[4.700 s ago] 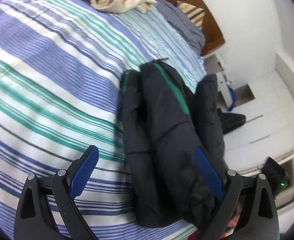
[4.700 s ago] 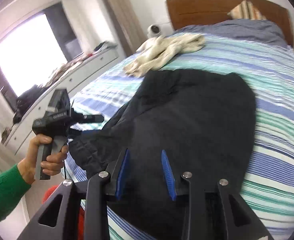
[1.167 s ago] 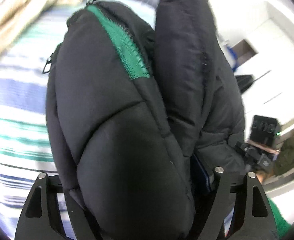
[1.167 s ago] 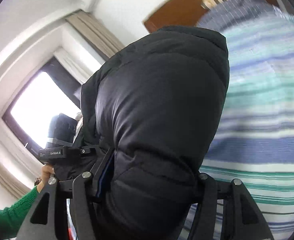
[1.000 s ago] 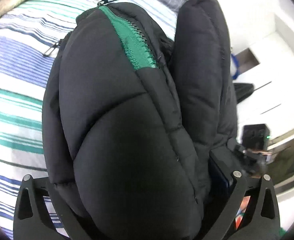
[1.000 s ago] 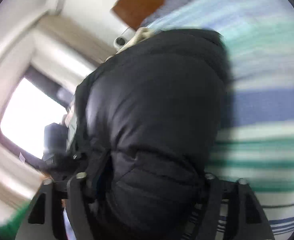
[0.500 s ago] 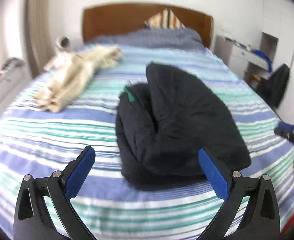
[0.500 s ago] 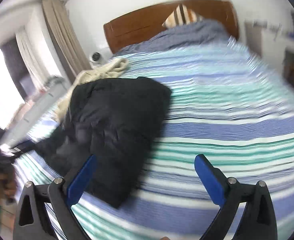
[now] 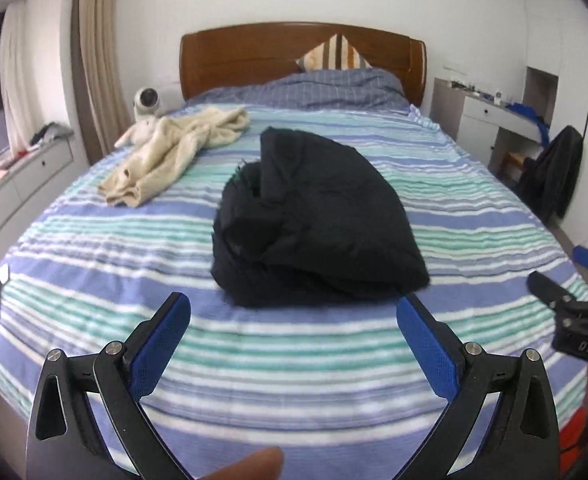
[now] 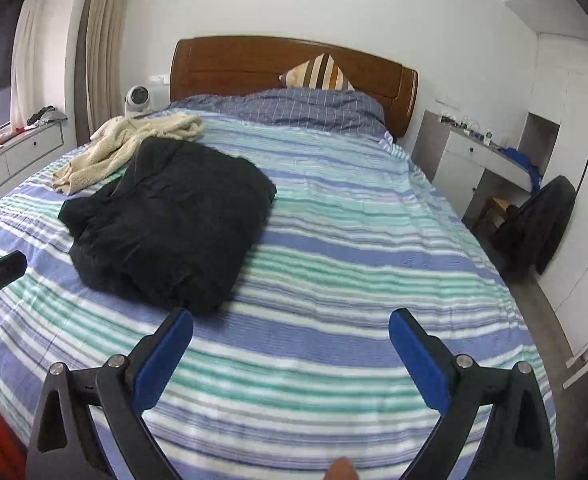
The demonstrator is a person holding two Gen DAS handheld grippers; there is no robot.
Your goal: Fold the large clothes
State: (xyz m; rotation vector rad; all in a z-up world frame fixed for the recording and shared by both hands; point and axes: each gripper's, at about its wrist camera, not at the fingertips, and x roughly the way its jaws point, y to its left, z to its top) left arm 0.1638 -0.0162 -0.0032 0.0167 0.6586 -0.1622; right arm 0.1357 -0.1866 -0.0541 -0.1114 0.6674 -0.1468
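A striped bedspread (image 9: 294, 344) covered the bed below a wooden headboard (image 9: 254, 56), with a cream blanket (image 9: 174, 148) lying toward the window side and a white desk (image 10: 474, 156) by the far wall. The black jacket (image 9: 314, 224) lay folded mid-bed. The left gripper (image 9: 293, 340) and right gripper (image 10: 291, 344) hovered over the near edge, fingers spread wide, holding nothing
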